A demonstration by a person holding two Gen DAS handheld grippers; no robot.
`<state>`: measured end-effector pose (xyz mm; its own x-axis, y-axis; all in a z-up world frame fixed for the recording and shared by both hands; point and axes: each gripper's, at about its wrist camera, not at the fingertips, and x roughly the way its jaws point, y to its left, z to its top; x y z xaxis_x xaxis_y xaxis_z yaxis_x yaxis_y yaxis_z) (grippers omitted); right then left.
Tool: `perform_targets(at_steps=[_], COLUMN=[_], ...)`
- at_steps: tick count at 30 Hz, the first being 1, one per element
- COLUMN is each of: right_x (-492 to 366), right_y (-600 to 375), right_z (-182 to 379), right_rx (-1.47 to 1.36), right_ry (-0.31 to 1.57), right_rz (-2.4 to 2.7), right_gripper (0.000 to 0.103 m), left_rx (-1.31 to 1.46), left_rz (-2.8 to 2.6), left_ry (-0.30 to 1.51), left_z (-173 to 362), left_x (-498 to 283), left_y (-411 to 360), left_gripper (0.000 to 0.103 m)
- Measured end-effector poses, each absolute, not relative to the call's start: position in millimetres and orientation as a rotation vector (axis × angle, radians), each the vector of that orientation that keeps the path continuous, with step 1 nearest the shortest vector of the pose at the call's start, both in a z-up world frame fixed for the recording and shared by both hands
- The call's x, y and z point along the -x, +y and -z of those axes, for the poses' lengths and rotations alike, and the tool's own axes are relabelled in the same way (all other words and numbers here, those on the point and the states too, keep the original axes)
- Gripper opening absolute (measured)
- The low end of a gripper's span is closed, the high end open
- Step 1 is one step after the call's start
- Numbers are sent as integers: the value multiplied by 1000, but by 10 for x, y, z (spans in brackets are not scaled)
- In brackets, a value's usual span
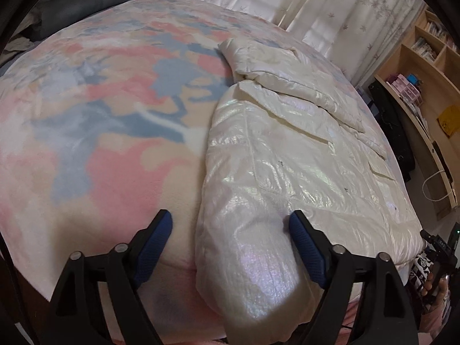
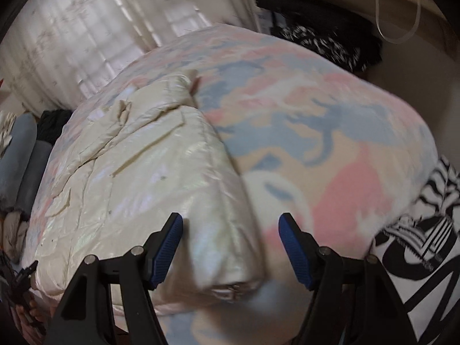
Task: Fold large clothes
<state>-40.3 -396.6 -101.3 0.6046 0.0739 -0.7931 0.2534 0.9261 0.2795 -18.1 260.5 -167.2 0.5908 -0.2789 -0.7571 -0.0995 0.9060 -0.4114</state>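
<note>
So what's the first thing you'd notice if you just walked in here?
The shiny cream puffer jacket, lying partly folded on a big fluffy blanket of pink, blue and cream patches. Both grippers, left and right, are open at its near end. Behind the bed hang pale leaf-patterned curtains.

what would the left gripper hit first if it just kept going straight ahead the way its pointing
Most likely the cream puffer jacket. The left gripper is open, and the jacket's near folded edge already sits between its fingers, above the pastel blanket. Depth is hard to judge in the fisheye view, so contact may already be close.
</note>
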Motion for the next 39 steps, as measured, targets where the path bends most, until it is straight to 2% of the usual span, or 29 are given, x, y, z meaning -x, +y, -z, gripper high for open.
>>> perform_targets(at_steps=[7, 15, 17, 19, 22, 26, 29, 30, 31, 33, 37, 39], right_x=[398, 367, 371, 370, 373, 361, 360, 367, 376, 387, 435, 482], right_y=[-4043, -3818, -3718, -3649, -3598, -3547, -3556, -3551, -3555, -3549, -3523, -3480], right_z=[1248, 1339, 1327, 1318, 1321, 1313, 1289, 1277, 1255, 1212, 1022, 860], right_rx=[-547, -535, -493, -454, -456, -457, -474, -480, -492, -509, -528, -526], right_ry=[919, 879, 880, 878, 869, 861, 856, 853, 845, 830, 772, 726], right_rz=[53, -13, -32, -31, -71, -83, -77, -74, -75, -72, -76, -89], right_gripper=[71, 72, 69, 52, 35, 29, 27, 26, 24, 22, 19, 17], left_rx=[450, 443, 445, 446, 449, 492, 504, 510, 542, 657, 690, 675], left_rz=[133, 136, 137, 139, 152, 191, 187, 177, 174, 203, 133, 117], left_ry=[932, 919, 914, 910, 907, 907, 906, 907, 903, 894, 866, 837], left_z=[1761, 1804, 1817, 1828, 1832, 1824, 1808, 1801, 1793, 1803, 1657, 1518], left_x=[118, 101, 97, 104, 108, 109, 115, 115, 118, 111, 149, 198], left_y=[2536, 2472, 2457, 2441, 2408, 2348, 2293, 2292, 2310, 2375, 2323, 2263], left_gripper=[96, 99, 99, 99, 99, 98, 85, 69, 48, 29, 13, 12])
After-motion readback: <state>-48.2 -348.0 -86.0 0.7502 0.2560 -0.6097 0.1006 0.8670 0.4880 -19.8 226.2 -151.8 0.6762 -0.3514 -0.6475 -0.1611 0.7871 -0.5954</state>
